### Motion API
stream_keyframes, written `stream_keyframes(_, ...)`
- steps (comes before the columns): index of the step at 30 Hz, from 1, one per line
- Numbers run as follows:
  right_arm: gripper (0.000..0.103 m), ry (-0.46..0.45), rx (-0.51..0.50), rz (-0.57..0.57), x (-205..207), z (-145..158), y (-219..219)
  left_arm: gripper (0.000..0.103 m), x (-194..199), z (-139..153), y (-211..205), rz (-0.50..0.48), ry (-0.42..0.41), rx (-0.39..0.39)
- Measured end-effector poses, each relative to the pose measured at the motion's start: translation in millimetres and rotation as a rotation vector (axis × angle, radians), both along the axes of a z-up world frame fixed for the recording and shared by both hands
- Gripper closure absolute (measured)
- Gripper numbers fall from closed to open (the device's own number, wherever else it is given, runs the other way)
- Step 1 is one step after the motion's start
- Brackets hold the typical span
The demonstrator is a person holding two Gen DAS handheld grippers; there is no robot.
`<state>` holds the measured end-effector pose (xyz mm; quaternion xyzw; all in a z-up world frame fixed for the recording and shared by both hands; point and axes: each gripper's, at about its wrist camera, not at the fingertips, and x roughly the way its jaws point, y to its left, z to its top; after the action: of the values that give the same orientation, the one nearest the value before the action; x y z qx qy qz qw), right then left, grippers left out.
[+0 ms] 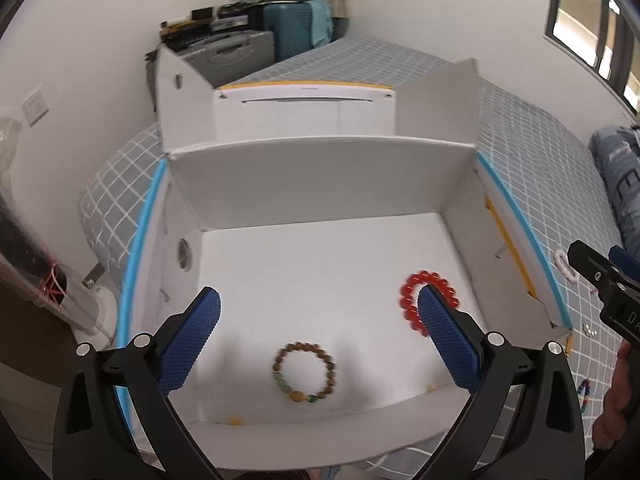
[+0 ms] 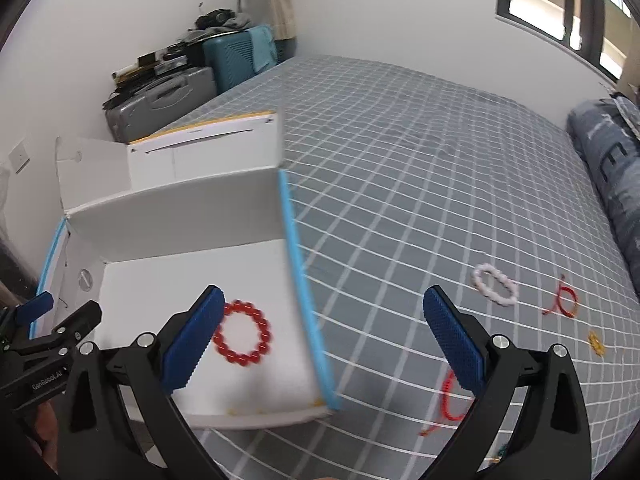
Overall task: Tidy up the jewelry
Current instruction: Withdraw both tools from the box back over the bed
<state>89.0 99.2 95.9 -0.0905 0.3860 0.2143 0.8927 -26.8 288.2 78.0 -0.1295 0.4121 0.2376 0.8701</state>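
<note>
A white open box with blue-edged flaps sits on the bed. On its floor lie a brown wooden bead bracelet and a red bead bracelet. My left gripper hangs open above the box floor, nothing between its fingers. My right gripper is open over the box's right flap, holding nothing. On the checked bedspread lie a white bead bracelet, a red cord bracelet, another red cord bracelet and a small yellow piece.
The grey checked bedspread stretches to the right. A folded blue quilt lies at the bed's far right. Suitcases and clutter stand against the wall behind the box. A multicoloured bead piece lies beside the box.
</note>
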Motion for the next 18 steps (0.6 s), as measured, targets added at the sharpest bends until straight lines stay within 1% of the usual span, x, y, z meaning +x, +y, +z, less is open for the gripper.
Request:
stream_keyframes(8, 0.008, 0.001, -0.005, -0.058, 9, -1, -49, 0.006, 21, 8, -41, -0.057, -0.007, 0.006)
stream_keyframes(14, 0.007, -0.005, -0.003, -0.106, 14, 5, -83, 0.006, 37, 16, -84, -0.127, -0.018, 0.008)
stream_keyframes(18, 0.007, -0.012, -0.018, -0.144, 19, 7, -114, 0.006, 48, 18, -111, -0.177, -0.026, 0.009)
